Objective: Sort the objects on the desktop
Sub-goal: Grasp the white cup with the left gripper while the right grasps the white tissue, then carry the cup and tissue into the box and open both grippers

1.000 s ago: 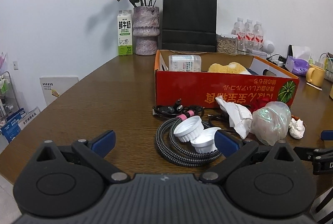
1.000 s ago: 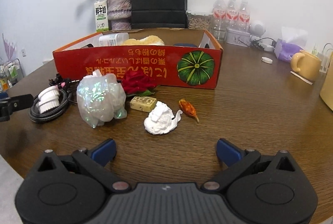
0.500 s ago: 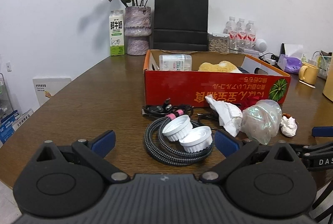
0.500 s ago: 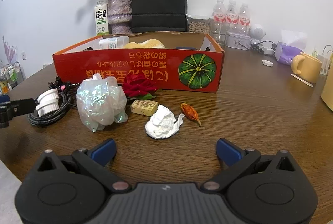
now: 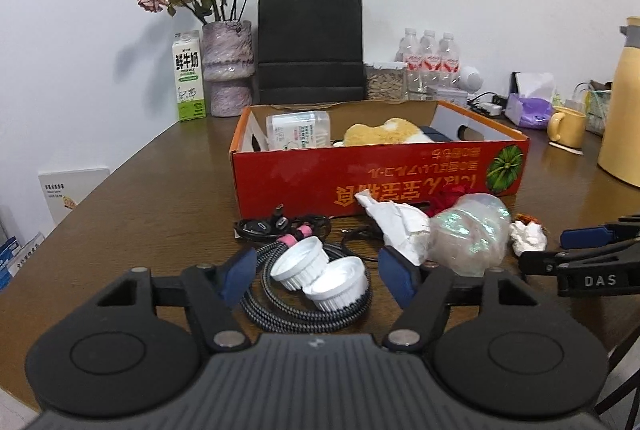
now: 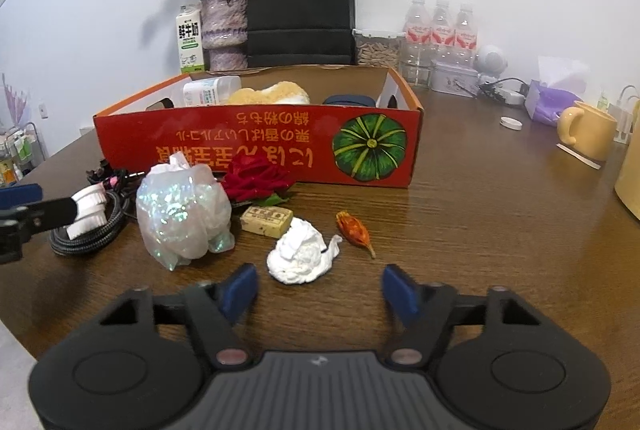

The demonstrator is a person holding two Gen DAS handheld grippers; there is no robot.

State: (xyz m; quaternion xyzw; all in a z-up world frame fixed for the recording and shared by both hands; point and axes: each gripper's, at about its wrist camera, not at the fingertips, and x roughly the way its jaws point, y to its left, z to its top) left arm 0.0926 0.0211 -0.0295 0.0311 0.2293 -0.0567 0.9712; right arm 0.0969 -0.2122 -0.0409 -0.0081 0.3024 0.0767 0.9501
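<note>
Both grippers tilt down over the bench (image 6: 480, 222), jaws just narrowed, gripping nothing. Red box (image 6: 260, 146) sits beyond. Left gripper (image 5: 318, 272) frames two white caps (image 5: 320, 276) on the coiled cable (image 5: 264, 306); right gripper (image 6: 318, 290) sits just short of the crumpled tissue (image 6: 302, 252).

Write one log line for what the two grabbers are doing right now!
left gripper: open, closing, over white caps | right gripper: open, closing, near tissue wad | held: nothing

Left gripper (image 5: 318, 272): black ribbed body, two round black housings, silver pivot screws, blue finger pads (image 5: 240, 272). Right gripper (image 6: 318, 288): identical; white "DAS" lettering on its arm.
</note>
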